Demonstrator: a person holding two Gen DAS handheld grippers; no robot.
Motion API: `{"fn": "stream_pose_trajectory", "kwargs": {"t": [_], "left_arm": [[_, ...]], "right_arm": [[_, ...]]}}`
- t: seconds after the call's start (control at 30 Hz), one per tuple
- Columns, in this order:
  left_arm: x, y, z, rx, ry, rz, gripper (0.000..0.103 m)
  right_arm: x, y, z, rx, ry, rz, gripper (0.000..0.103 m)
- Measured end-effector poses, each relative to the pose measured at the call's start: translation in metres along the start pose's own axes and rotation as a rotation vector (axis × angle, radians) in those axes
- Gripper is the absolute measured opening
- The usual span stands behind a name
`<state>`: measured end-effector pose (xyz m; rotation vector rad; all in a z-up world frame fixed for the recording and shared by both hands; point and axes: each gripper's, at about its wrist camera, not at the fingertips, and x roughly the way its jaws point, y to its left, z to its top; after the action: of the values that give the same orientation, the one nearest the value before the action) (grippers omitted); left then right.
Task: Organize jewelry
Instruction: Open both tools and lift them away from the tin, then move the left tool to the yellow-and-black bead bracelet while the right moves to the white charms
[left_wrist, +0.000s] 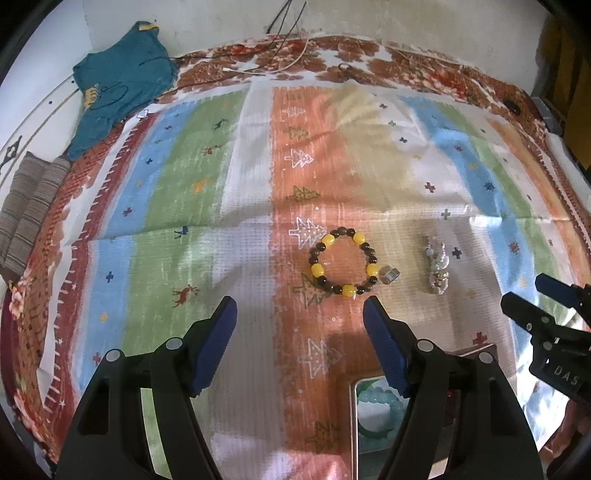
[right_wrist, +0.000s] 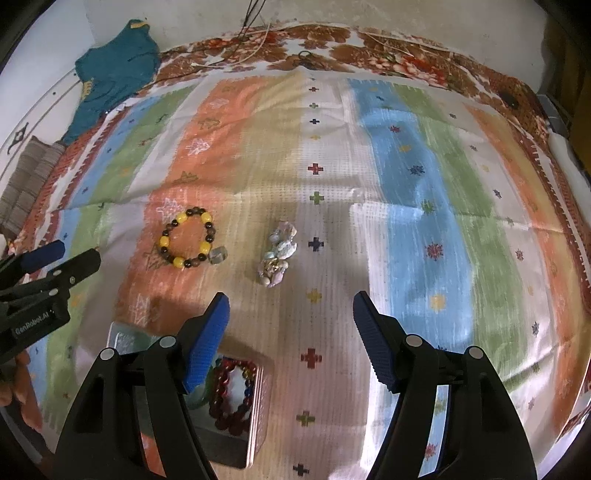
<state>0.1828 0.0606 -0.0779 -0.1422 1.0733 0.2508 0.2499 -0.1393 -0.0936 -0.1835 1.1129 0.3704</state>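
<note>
A yellow-and-dark bead bracelet (left_wrist: 343, 264) (right_wrist: 187, 238) lies on the striped cloth with a small clear cube (left_wrist: 390, 275) (right_wrist: 218, 254) beside it. A pale shell-like bracelet (left_wrist: 437, 271) (right_wrist: 279, 254) lies to its right. An open metal tin (right_wrist: 255, 417) (left_wrist: 354, 424) near the front holds a dark red bead bracelet (right_wrist: 232, 395) and a pale green one (left_wrist: 373, 400). My left gripper (left_wrist: 300, 314) is open and empty, just short of the yellow bracelet. My right gripper (right_wrist: 291, 306) is open and empty, just short of the shell bracelet.
A striped patterned cloth (left_wrist: 258, 184) covers the floral bed. A teal shirt (left_wrist: 118, 85) lies at the back left, with cables (left_wrist: 288, 44) at the back and a striped cushion (left_wrist: 26, 214) at the left edge.
</note>
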Motion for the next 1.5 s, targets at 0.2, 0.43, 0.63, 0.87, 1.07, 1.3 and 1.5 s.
{"fn": "stream_pose_trajectory", "kwargs": {"t": [0.2, 0.43, 0.63, 0.87, 1.07, 1.3, 1.5], "left_arm": [[0.015, 0.000, 0.006, 0.000, 0.019, 0.008, 0.071], [0.030, -0.003, 0.012, 0.014, 0.039, 0.015, 0.071], [0.040, -0.005, 0.017, 0.024, 0.055, 0.009, 0.071], [0.052, -0.006, 0.019, 0.036, 0.075, 0.014, 0.071], [0.057, -0.006, 0.023, 0.039, 0.082, 0.016, 0.071], [0.069, -0.006, 0.027, 0.045, 0.097, 0.026, 0.071], [0.082, -0.008, 0.028, 0.046, 0.117, 0.016, 0.071]], "right_arm": [[0.013, -0.004, 0.009, 0.012, 0.013, -0.008, 0.069], [0.025, -0.002, 0.016, 0.006, 0.023, -0.017, 0.069], [0.035, -0.004, 0.023, 0.008, 0.032, -0.025, 0.069], [0.046, -0.004, 0.029, 0.006, 0.049, -0.034, 0.069], [0.053, -0.004, 0.034, 0.004, 0.058, -0.036, 0.069], [0.061, -0.004, 0.042, 0.001, 0.064, -0.039, 0.069], [0.073, -0.004, 0.046, -0.009, 0.077, -0.058, 0.069]]}}
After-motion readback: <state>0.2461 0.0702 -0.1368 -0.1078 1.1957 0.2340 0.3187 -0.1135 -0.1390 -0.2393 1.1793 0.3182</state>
